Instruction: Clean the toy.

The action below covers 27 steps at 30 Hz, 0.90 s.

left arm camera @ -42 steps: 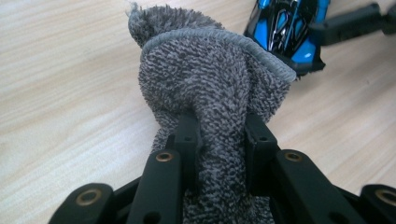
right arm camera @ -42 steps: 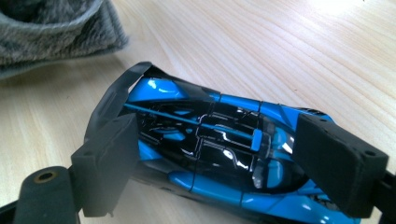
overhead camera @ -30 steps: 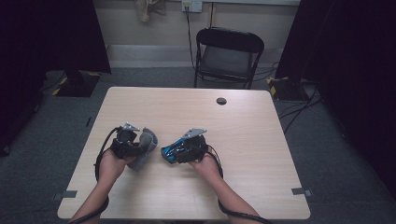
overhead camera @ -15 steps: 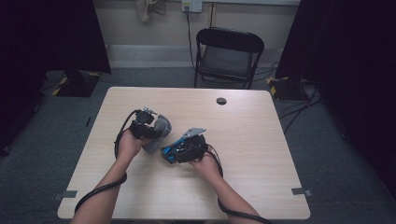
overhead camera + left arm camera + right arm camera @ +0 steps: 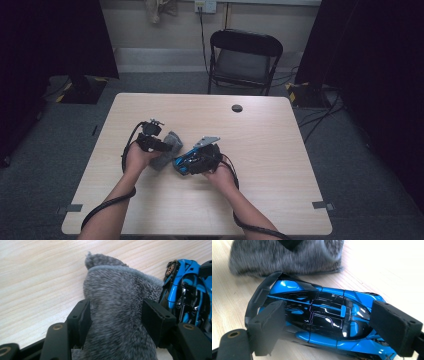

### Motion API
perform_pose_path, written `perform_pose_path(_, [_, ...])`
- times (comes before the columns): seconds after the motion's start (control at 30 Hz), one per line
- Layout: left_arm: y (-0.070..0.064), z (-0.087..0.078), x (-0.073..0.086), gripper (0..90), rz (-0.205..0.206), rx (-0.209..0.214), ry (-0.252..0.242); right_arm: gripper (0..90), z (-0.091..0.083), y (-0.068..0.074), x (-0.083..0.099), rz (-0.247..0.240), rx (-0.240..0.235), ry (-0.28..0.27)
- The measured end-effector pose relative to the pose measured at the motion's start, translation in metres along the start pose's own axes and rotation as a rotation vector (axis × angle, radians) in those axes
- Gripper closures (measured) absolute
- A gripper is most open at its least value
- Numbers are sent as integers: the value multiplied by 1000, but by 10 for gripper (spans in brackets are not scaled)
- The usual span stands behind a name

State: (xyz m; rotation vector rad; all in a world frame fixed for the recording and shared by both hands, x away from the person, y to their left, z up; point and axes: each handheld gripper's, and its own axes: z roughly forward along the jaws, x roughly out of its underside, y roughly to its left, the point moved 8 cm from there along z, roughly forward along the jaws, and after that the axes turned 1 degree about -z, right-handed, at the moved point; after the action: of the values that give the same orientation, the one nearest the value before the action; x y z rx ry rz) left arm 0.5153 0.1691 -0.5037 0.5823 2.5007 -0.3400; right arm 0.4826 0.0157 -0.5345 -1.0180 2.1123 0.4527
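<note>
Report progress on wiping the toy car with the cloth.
Done: both items are gripped. The left gripper clamps the grey fuzzy cloth; the right gripper holds the blue toy car on the table. In hand: cloth beside the car. Left: the actual wiping, seemingly.

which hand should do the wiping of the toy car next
Left. The left gripper already pinches the grey cloth right beside the blue toy car, which the right gripper steadies.
</note>
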Motion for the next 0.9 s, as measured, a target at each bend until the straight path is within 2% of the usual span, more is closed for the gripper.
perform_pose_path(0.1, [4,-8,3,393,-16,4,-8,133,0,0,0,0,0,1])
perform_pose_path(0.17, [8,-11,8,394,-11,-6,2,133,0,0,0,0,0,2])
perform_pose_path(0.3, [14,-12,19,403,-42,-1,13,133,0,0,0,-1,-1,4])
perform_pose_path(0.47, [17,-4,29,429,-67,16,40,133,0,0,0,0,-1,3])
perform_pose_path(0.53, [16,3,32,455,-62,23,58,133,0,0,0,-1,-1,4])
perform_pose_path(0.63, [14,10,34,522,-66,21,68,133,0,0,0,-1,-1,4])
perform_pose_path(0.67, [14,10,34,577,-67,26,69,133,0,0,0,-1,-1,3])
perform_pose_path(0.7, [13,11,33,679,-75,37,76,133,0,0,0,-1,-1,1])
perform_pose_path(0.77, [13,11,29,757,-59,16,80,133,0,0,0,-1,-1,-1])
perform_pose_path(0.87, [10,7,15,781,-46,-9,40,133,0,0,0,-1,0,-3])
perform_pose_path(0.9, [8,5,8,782,-53,-3,16,133,0,0,0,1,0,-2])
